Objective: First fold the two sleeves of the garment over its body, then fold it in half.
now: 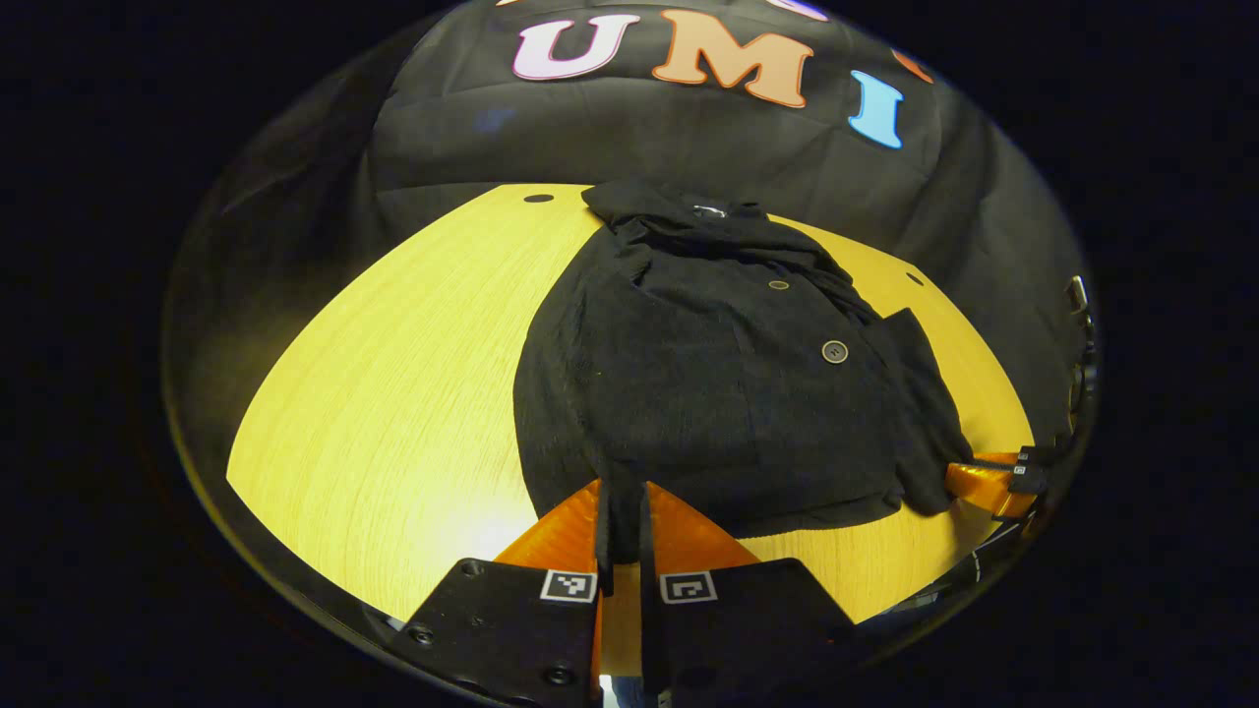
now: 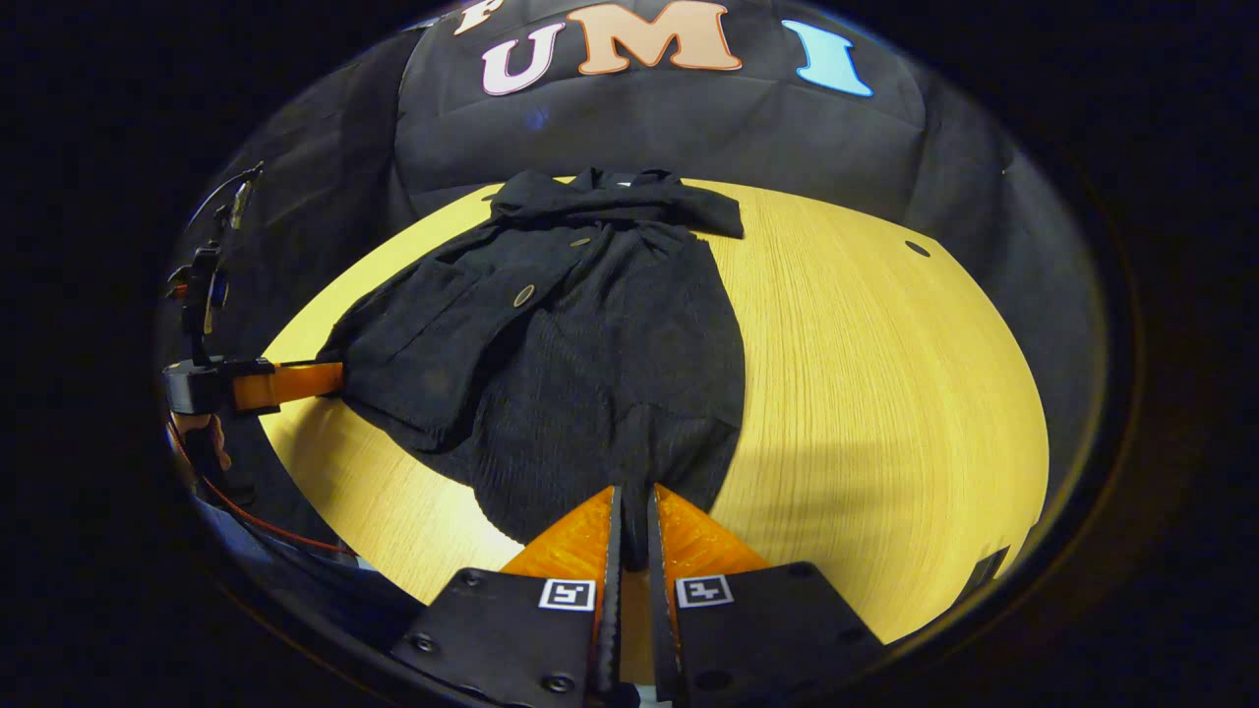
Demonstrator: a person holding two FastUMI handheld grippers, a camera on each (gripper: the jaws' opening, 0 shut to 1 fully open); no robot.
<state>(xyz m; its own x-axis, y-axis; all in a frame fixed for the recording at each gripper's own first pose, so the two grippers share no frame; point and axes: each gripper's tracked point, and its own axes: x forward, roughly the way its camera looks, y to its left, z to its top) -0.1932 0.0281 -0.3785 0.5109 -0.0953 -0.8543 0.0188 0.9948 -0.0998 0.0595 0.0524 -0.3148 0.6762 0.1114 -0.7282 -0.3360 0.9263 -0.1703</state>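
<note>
**Black garment lying on yellow desk, both grippers pinching its near hem**

Yellow wood grain is showing across the desk [image 1: 393, 393], which is carrying the whole scene in front of the dark cloth wall [image 1: 639, 138] of the booth. A small dark hole [image 1: 538, 198] is sitting near the desk's far edge.

The black garment [image 1: 708, 393] is lying spread over the middle of the desk, its collar bunching toward the far edge and its hem lying toward the near edge. In the right gripper view, one front panel [image 2: 443, 334] is lying folded over the body. Two round buttons are showing on the front, a larger one [image 1: 834, 351] nearer the hem and a smaller one [image 1: 778, 285] closer to the collar.

The left gripper [image 1: 620, 511] is reaching over the desk's near edge, and its jaws are standing almost together with a fold of the garment's hem pinched between them. The right gripper [image 2: 629, 511] is doing likewise at the other end of the hem, its jaws nearly touching and clamping dark fabric between them. In the left gripper view the right gripper is appearing at the garment's corner beside the desk's edge. A hand [image 2: 202, 438] is holding the left gripper just off the desk's edge.
</note>
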